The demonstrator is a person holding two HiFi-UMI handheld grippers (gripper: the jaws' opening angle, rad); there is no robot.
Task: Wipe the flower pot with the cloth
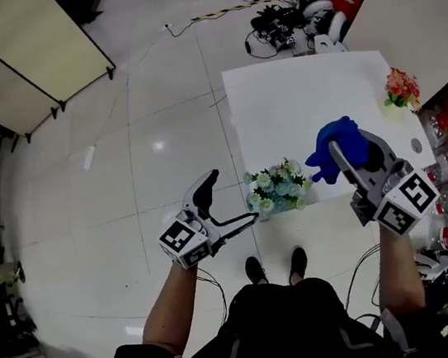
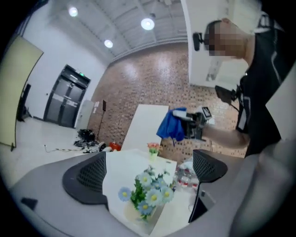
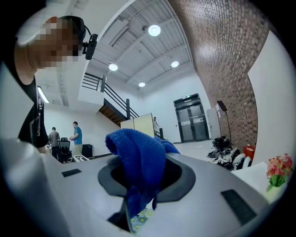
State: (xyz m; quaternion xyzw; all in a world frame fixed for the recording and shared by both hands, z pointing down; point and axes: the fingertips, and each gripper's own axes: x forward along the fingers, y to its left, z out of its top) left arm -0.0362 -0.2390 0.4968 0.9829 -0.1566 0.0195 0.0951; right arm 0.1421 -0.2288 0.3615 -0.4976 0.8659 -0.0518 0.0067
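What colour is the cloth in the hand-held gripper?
The cloth is bright blue, clearest in the right gripper view.

Off-task items I count:
- White counter (image 1: 295,96).
- Small bunch of red and pink flowers (image 1: 402,89), at the counter's far right corner.
- Clear bottles (image 2: 186,176), crowded beside the counter's right edge.
- Tangle of cables and gear (image 1: 288,18), on the floor past the far edge.
- Cream folding screen (image 1: 22,54), well off to my left.
- Brick wall (image 3: 222,60).
- Dark double doors (image 3: 192,121).
- Two people (image 3: 76,136), standing far off.
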